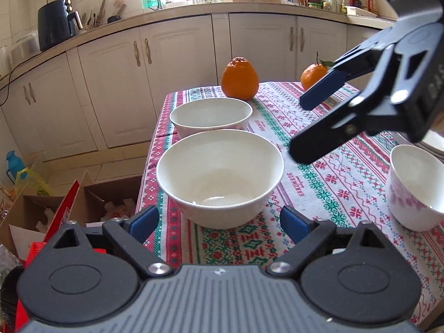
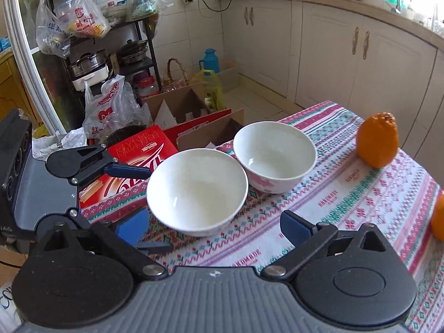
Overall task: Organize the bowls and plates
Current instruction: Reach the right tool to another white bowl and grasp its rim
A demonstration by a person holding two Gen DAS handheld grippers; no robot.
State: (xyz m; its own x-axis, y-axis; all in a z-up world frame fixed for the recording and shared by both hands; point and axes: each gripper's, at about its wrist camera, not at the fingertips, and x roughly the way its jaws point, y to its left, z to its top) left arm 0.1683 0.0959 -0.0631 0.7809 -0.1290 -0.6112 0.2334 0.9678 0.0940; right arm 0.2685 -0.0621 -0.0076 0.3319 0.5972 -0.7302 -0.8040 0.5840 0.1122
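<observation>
Two white bowls stand close together on the patterned tablecloth near its left edge. The near bowl (image 1: 220, 176) sits just ahead of my open, empty left gripper (image 1: 219, 223); it also shows in the right wrist view (image 2: 197, 191). The far bowl (image 1: 211, 116) has a pink flower print in the right wrist view (image 2: 274, 156). A third white bowl with pink print (image 1: 416, 188) stands at the right. My right gripper (image 2: 215, 226) is open and empty, in front of the near bowl; it shows in the left wrist view (image 1: 301, 126) hovering above the table to the right of the bowls.
Two oranges (image 1: 240, 79) (image 1: 313, 76) sit at the table's far side. A plate rim (image 1: 433, 141) shows at the right edge. Cardboard boxes (image 1: 91, 202) and a red box (image 2: 138, 152) lie on the floor left of the table (image 1: 347, 183). Kitchen cabinets (image 1: 180, 66) stand behind.
</observation>
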